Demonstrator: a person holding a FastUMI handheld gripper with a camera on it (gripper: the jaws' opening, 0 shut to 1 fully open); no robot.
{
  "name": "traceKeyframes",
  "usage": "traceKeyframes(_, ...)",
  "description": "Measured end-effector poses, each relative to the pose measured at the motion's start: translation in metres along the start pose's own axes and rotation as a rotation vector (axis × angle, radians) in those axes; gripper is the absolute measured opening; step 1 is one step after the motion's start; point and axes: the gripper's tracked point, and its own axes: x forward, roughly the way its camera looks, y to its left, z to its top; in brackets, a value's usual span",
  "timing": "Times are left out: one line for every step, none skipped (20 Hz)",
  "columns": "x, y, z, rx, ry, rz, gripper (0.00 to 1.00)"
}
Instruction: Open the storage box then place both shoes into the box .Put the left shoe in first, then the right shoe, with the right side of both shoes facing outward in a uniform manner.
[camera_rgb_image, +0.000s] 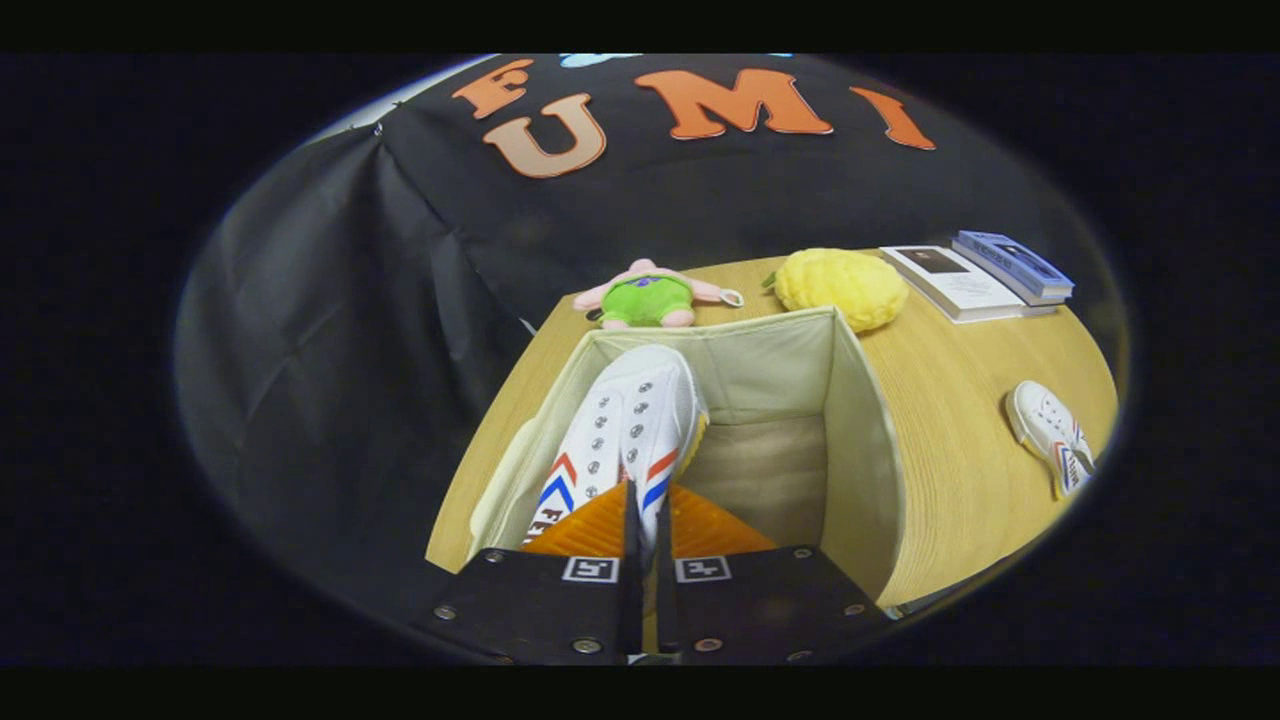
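Observation:
A cream fabric storage box (860, 440) stands open on the wooden table, just ahead of my fingers. My gripper (645, 520) is shut on a white sneaker (640, 420) with red and blue stripes, both fingers pinching its rim near the heel. The shoe hangs toe-forward over the left part of the box, its toe toward the far wall. The second white sneaker (1050, 435) lies on the table to the right of the box, well apart from it.
Beyond the box lie a pink and green plush toy (650, 295) and a yellow plush (840, 288). Two books (985, 275) rest at the far right of the table (960, 420). Black cloth walls the booth behind and to the left.

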Motion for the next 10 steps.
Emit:
traceKeyframes(-0.003, 0.002, 0.011, 0.000, -0.034, 0.010, 0.19)
traceKeyframes(-0.008, 0.003, 0.020, -0.010, -0.064, 0.011, 0.35)
traceKeyframes(-0.013, 0.001, 0.028, -0.027, -0.085, 0.002, 0.50)
traceKeyframes(-0.016, -0.004, 0.035, -0.045, -0.105, -0.010, 0.65)
traceKeyframes(-0.020, -0.007, 0.043, -0.056, -0.126, -0.016, 0.80)
traceKeyframes(-0.024, -0.012, 0.051, -0.057, -0.145, -0.024, 0.96)
traceKeyframes(-0.027, -0.017, 0.055, -0.055, -0.159, -0.029, 0.99)
traceKeyframes(-0.031, -0.022, 0.062, -0.054, -0.177, -0.030, 0.98)
traceKeyframes(-0.035, -0.031, 0.069, -0.051, -0.194, -0.042, 0.98)
traceKeyframes(-0.040, -0.039, 0.075, -0.051, -0.210, -0.052, 0.98)
